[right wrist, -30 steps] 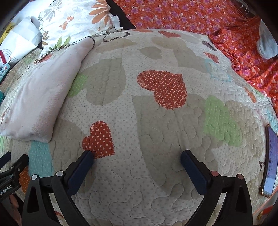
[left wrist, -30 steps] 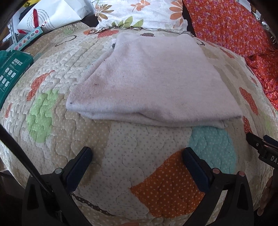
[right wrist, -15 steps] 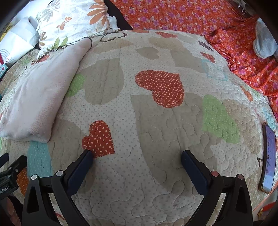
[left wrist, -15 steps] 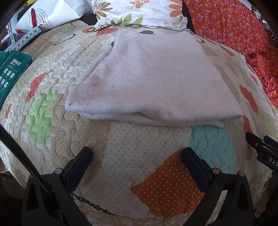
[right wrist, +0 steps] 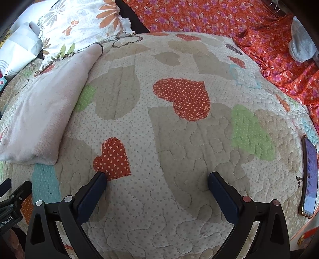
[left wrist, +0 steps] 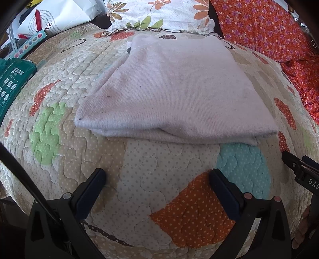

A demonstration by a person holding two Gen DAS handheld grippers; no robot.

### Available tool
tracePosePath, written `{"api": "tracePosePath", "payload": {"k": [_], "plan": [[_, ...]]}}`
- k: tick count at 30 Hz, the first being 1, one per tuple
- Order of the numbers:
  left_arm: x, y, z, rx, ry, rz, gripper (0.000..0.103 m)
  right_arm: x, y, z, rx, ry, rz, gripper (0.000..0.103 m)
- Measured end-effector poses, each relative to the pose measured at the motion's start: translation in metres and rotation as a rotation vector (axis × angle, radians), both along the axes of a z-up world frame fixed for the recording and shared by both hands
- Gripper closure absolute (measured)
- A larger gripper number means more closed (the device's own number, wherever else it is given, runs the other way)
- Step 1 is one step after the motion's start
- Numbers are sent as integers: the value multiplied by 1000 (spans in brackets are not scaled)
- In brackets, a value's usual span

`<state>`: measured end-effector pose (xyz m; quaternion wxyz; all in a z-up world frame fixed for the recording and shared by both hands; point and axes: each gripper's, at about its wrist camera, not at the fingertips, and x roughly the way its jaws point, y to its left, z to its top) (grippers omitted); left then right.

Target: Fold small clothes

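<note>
While nothing is held, the left gripper hangs over the quilt with its fingers spread wide and empty. At 12 o'clock from it lies the pale pink garment, already folded into a flat stack of layers, its doubled edge nearest the gripper but clear of the tips. Further left, at 10 o'clock, a green box and a white bag sit off the quilt; a floral pillow lies beyond the garment.

In the right wrist view the same garment sits at 10 o'clock, well apart from the right gripper, whose fingers are also spread and empty over bare quilt. A phone lies at 3 o'clock near the quilt's edge, with orange flowered cloth at 1 o'clock.

Judgement: this piece looks done or nearly so; perhaps one more fold or moving it aside is left. No other unfolded small garment can be made out.
</note>
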<state>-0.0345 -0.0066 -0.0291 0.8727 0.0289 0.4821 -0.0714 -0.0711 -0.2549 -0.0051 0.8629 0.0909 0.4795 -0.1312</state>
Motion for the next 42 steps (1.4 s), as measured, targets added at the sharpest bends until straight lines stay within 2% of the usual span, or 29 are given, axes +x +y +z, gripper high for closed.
{"api": "tracePosePath", "payload": {"k": [4,8,14,20,27,35,42], "plan": [[1,1,0,-4,6,0,0,-5,1,-1,-1,-45,-12,0],[1,2,3,-8,6,1,0,5,-3,1,29,22,2,0],[-1,5,13,-47,-10,-6,0,4,-7,4,51,17,3,0],[-1,10,30,-50,-71,10,0,-4,-18,15,56,-44,-67,2],[-4,10,41,6,-147,12,0,-6,-17,20,39,-62,-55,2],[-1,13,37,19,-119,15,0,-7,5,35,-65,-134,8,2],[3,18,34,35,-97,40,0,-3,6,35,-55,-132,10,2]]}}
